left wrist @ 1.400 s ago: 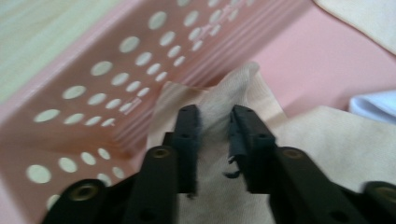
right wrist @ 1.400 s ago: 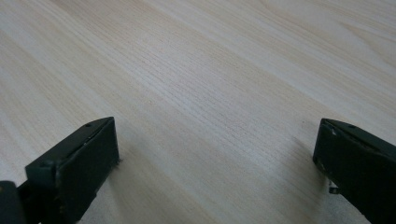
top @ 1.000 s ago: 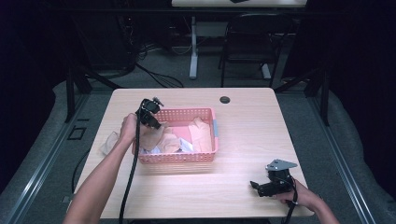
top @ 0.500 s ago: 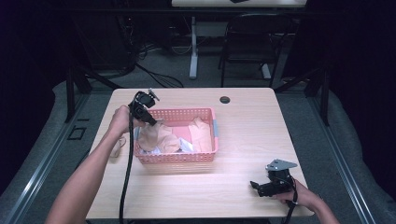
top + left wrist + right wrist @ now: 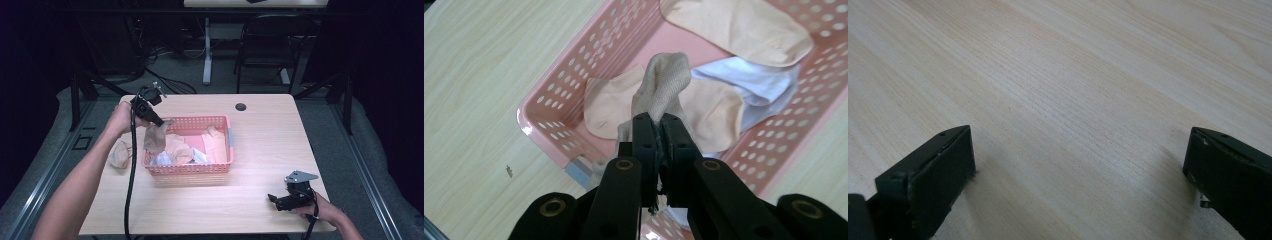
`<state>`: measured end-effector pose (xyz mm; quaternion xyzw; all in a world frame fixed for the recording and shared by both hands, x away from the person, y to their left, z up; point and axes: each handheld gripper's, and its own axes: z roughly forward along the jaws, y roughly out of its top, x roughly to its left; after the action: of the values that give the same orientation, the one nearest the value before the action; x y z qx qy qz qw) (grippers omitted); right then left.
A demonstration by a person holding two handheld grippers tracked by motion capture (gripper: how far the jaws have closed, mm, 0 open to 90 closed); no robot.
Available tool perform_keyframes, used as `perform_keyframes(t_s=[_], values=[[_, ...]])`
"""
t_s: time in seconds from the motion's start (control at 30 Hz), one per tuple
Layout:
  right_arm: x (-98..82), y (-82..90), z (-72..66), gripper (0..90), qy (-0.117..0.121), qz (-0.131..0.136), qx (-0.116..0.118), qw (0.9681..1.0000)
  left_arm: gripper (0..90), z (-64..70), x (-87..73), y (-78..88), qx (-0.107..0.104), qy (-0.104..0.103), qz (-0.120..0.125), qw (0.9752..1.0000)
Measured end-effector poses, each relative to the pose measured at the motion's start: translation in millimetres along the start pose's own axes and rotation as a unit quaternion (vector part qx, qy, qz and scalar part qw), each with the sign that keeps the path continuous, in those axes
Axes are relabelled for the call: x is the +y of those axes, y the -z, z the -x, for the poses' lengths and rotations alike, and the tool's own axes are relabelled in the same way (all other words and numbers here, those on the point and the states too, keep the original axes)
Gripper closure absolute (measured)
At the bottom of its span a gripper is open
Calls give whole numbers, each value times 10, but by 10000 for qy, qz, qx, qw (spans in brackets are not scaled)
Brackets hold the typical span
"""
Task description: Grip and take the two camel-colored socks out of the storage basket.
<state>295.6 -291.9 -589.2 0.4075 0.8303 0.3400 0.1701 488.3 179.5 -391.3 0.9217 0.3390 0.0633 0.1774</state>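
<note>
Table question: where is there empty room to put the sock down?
Bare wood lies in front of the pink basket, across to the right gripper, and right of the basket. The basket is crowded with socks, and a crumpled sock sits left of it.

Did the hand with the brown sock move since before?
Yes. The left gripper, shut on the brown sock, has gone left and farther back: it was over the pink basket, and now it sits above the basket's far-left corner.

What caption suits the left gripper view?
Left gripper lifts a beige sock above the pink basket.
</note>
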Motion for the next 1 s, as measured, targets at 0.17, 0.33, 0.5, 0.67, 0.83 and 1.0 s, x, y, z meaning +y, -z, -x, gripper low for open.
perform_keyframes(t_s=[0.17,0.33,0.5,0.67,0.83,1.0], values=[[0,-1,1,0,-1,4,5,10000,861,24,45,189,14,-132,-19,9999],[0,-1,1,0,-2,1,6,10000,860,71,77,390,33,-256,5,9997],[0,-1,1,0,-2,0,6,10000,858,101,77,580,-83,-359,30,9993],[0,-1,1,0,-2,2,6,10000,858,124,52,748,-151,-439,-15,9989],[0,-1,1,0,-1,7,4,10000,858,124,-5,917,-48,-435,-55,9990],[0,-1,1,0,-2,3,4,10000,858,94,-134,1102,131,-360,-106,9992]])
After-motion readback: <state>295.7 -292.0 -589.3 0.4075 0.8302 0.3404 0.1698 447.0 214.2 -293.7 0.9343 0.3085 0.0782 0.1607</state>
